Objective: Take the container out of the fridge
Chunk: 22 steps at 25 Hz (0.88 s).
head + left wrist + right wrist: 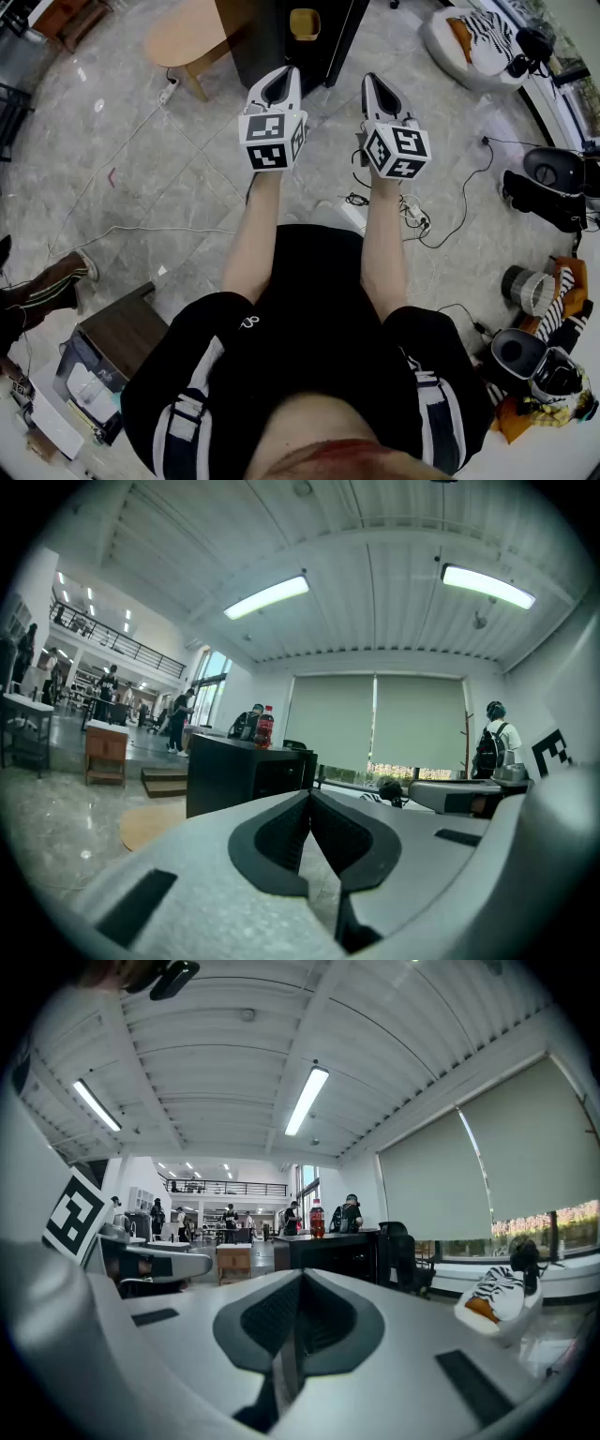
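Head view: left tongs (285, 77) and right tongs (372, 82) side by side, aimed at the black fridge (258, 37) well ahead, likely lining up an approach | both pressed together, empty | container unseen, presumably inside; yellow object (305, 23) unclear | gripper views alone show the red bottle (264, 727) on top

Black fridge (253, 37), red bottle (264, 726), grey veined floor (141, 178), seemingly zebra-striped cushion (485, 33).
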Motion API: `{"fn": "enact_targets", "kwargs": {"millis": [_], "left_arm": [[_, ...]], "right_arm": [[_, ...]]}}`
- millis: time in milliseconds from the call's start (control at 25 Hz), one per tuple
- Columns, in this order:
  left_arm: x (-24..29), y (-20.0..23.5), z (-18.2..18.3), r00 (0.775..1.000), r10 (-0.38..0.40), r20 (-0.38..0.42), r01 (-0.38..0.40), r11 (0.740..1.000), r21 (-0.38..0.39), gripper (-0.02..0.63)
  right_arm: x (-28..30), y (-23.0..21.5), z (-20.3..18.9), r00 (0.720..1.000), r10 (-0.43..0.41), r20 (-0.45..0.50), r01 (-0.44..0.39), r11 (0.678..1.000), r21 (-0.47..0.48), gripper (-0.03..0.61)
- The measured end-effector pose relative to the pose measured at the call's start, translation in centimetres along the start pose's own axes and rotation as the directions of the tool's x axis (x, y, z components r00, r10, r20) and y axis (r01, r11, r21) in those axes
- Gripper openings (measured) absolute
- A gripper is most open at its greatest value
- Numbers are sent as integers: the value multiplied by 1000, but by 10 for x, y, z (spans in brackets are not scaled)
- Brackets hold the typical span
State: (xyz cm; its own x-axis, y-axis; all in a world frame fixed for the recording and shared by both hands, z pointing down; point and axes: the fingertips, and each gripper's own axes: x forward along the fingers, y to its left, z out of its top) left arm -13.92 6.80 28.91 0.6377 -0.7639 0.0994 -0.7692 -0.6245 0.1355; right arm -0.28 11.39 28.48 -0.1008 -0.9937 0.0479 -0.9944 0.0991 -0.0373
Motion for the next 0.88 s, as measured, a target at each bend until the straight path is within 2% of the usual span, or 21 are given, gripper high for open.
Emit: {"fn": "enact_targets", "kwargs": {"millis": [200, 520, 880], "left_arm": [[6, -3, -1, 1000, -14, -9, 14, 1000, -15, 9], [29, -11, -13, 999, -37, -38, 36, 999, -26, 9], [92, 19, -31, 995, 24, -96, -26, 999, -26, 9]], "right_arm": [[-3, -7, 2, 999, -30, 13, 30, 999, 21, 11], [-4, -45, 3, 996, -92, 22, 91, 995, 46, 11], [72, -69, -16, 1000, -13, -6, 13, 998, 68, 12]]}}
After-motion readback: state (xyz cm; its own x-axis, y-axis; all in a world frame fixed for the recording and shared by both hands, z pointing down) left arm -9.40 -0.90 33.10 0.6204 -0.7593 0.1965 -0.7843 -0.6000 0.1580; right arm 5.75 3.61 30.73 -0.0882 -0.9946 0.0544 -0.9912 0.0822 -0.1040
